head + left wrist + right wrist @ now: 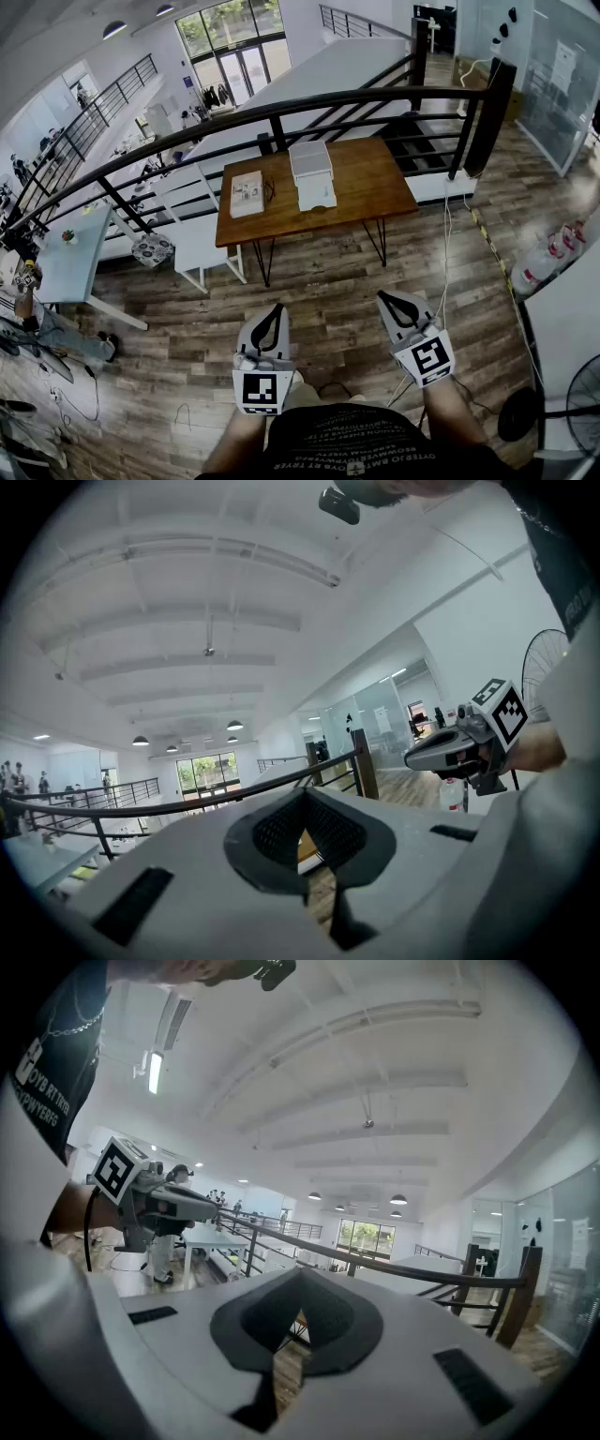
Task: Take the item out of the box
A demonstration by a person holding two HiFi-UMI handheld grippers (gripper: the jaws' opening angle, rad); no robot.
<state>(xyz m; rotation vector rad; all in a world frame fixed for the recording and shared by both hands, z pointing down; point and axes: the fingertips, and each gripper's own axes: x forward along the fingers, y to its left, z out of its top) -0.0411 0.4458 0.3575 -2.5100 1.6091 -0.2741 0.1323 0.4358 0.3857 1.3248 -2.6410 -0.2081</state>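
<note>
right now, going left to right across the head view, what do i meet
pale blue table → white chair → flat cream box → tall white box → black metal railing post

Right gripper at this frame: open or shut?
Shut, and empty. In the right gripper view, the right gripper has its jaws closed together at the tips, with nothing held between them.

A box is set at the middle of the table, a flat packet at its left end; a railing is seen behind the table, a chair beside its left end.
</note>
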